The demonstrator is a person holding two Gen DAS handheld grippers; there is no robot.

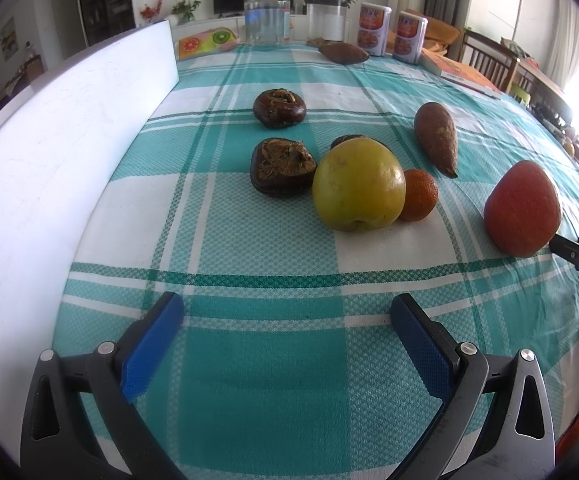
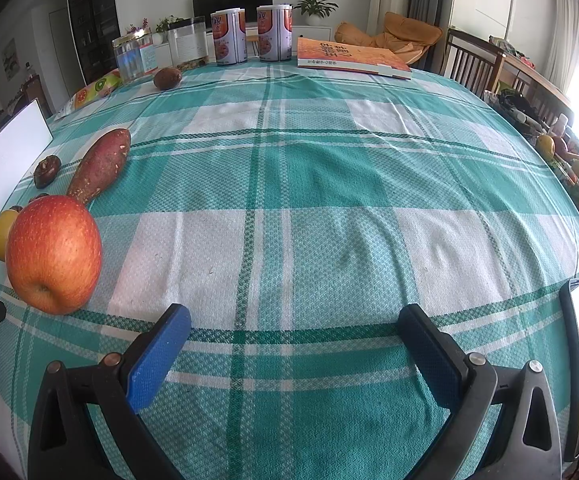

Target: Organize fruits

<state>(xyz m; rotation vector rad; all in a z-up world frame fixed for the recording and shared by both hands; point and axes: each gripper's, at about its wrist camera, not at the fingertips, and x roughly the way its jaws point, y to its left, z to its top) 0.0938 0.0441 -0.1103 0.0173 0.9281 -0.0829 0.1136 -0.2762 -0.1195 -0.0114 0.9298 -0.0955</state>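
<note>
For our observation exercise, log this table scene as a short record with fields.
surface: checked tablecloth
left claw: open, empty
right claw: open, empty
nearest left claw: yellow apple, touching small orange
nearest right claw: red apple
dark items: two water chestnuts
beyond: sweet potato

Checked tablecloth (image 2: 329, 184), two cans (image 2: 249, 36), orange book (image 2: 349, 58), clear jar (image 1: 266, 18), white board (image 1: 69, 128)
</note>
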